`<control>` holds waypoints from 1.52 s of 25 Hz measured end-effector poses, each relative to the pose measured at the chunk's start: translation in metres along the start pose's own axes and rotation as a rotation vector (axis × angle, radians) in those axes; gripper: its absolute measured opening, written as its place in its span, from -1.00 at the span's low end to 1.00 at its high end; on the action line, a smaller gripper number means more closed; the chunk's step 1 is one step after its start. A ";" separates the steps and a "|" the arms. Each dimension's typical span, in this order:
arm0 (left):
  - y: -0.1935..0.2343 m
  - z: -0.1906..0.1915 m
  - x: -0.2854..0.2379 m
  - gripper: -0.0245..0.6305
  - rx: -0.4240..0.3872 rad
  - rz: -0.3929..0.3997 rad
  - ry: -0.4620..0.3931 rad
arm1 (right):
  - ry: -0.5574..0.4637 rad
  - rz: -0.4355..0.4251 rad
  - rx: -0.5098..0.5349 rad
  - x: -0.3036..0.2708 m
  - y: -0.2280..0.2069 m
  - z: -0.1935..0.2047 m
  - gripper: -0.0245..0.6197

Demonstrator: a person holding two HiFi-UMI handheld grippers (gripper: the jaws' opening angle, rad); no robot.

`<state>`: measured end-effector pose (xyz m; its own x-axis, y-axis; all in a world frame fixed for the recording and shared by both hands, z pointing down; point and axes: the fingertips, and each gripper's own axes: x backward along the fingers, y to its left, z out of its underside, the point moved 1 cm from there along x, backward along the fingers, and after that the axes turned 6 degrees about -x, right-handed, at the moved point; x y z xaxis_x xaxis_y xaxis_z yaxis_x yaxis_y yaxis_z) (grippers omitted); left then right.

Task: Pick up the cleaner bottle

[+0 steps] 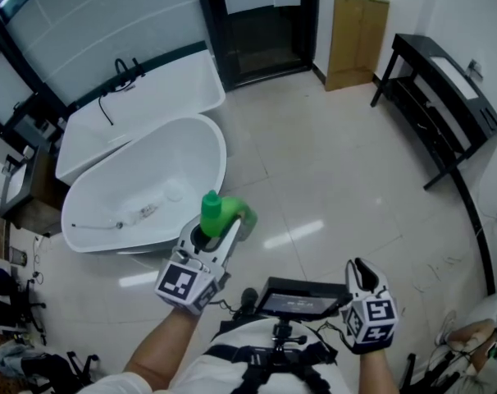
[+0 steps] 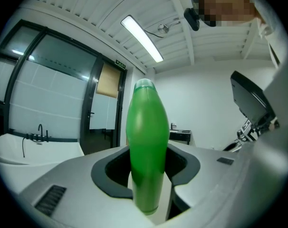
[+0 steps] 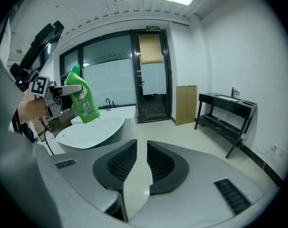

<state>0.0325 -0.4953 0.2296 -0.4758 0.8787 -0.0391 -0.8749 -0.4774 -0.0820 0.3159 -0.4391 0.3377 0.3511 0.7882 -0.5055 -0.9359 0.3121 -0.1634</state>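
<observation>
Clamping across the thin sides of the green cleaner bottle [image 2: 146, 127], the left claw [image 1: 223, 234] has its jaws part-way closed, both pads pressed on the plastic. The bottle is in the air, cap up, and the right gripper view shows most of its body hanging below the pads.

It looks like smooth, glossy plastic, so probably slippery, and its walls may give under a hard squeeze. How much liquid it holds cannot be seen. A hold high on the body lets the weight below swing, so a hold nearer the middle of the flat faces would likely steady it.

The left forearm [image 1: 161, 345] reaches forward, and that claw points about level and away from the body. To its right, and closer to the person, the right claw [image 3: 138, 161] tips down at the floor. Its jaws are only a narrow slit apart and hold nothing.

Beyond and below the left claw stands a white bathtub [image 1: 209, 131]. Well past both claws are a black console table [image 1: 445, 97] and a dark glass door [image 1: 265, 31].
</observation>
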 end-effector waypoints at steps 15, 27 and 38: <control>-0.001 -0.032 0.048 -0.43 -0.009 0.005 -0.019 | -0.057 -0.014 0.042 0.016 0.021 -0.036 -0.72; -0.013 -0.037 0.062 -0.43 -0.003 0.049 -0.040 | -0.072 0.005 0.057 0.024 0.022 -0.049 -0.90; -0.017 -0.042 0.068 -0.43 -0.009 0.060 -0.049 | -0.067 0.009 0.059 0.029 0.023 -0.053 -0.90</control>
<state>0.0191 -0.4270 0.1861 -0.5311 0.8473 0.0043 -0.8441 -0.5286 -0.0898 0.3037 -0.4371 0.2741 0.3453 0.8244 -0.4484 -0.9365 0.3339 -0.1073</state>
